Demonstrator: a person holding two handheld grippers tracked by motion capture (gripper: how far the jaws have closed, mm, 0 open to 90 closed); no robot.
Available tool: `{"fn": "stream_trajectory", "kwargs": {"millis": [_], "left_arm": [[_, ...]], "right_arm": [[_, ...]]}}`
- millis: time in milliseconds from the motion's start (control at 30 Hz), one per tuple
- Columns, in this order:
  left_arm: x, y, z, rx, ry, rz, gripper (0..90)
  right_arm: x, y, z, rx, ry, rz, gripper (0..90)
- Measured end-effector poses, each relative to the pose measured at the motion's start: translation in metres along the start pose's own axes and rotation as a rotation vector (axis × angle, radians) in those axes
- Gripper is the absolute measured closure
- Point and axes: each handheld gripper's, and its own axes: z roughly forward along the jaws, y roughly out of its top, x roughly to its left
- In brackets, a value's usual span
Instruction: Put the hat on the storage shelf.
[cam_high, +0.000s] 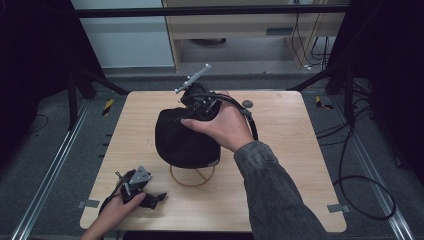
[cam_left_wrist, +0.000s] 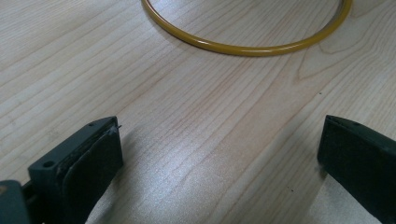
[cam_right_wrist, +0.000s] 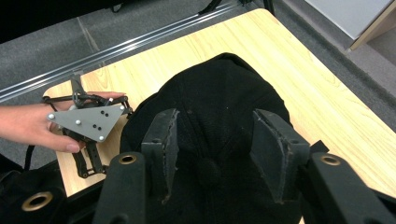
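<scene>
A black cap (cam_high: 182, 142) sits in the middle of the wooden table, resting on a yellow ring stand (cam_high: 192, 182). My right gripper (cam_high: 194, 114) hovers over the cap's far side with its jaws open. In the right gripper view those jaws (cam_right_wrist: 217, 135) straddle the cap's crown (cam_right_wrist: 219, 93), and I cannot tell whether they touch the fabric. My left gripper (cam_high: 156, 196) lies low on the table at the near left, apart from the cap. Its jaws (cam_left_wrist: 219, 149) are wide open over bare wood, facing the yellow ring (cam_left_wrist: 247, 49).
A small grey round disc (cam_high: 247, 104) lies on the table (cam_high: 290, 165) behind the right hand. The right gripper's black cable (cam_high: 252, 125) trails past the wrist. Metal rails (cam_high: 47, 175) and loose cables (cam_high: 365, 195) run along the floor on both sides.
</scene>
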Motion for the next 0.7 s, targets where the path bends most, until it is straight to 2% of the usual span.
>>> {"fn": "stream_trajectory", "kwargs": {"millis": [100, 200, 500, 700], "left_arm": [[0.000, 0.000, 0.000, 0.000, 0.000, 0.000, 0.0], [0.000, 0.000, 0.000, 0.000, 0.000, 0.000, 0.0], [0.000, 0.000, 0.000, 0.000, 0.000, 0.000, 0.0], [0.000, 0.000, 0.000, 0.000, 0.000, 0.000, 0.0]], "right_arm": [[0.001, -0.001, 0.000, -0.003, -0.007, 0.003, 49.2], [0.001, -0.002, -0.002, -0.016, -0.016, 0.000, 44.5], [0.004, -0.008, -0.005, -0.060, -0.074, 0.000, 22.7], [0.005, -0.014, -0.008, -0.085, -0.083, 0.020, 12.7]]}}
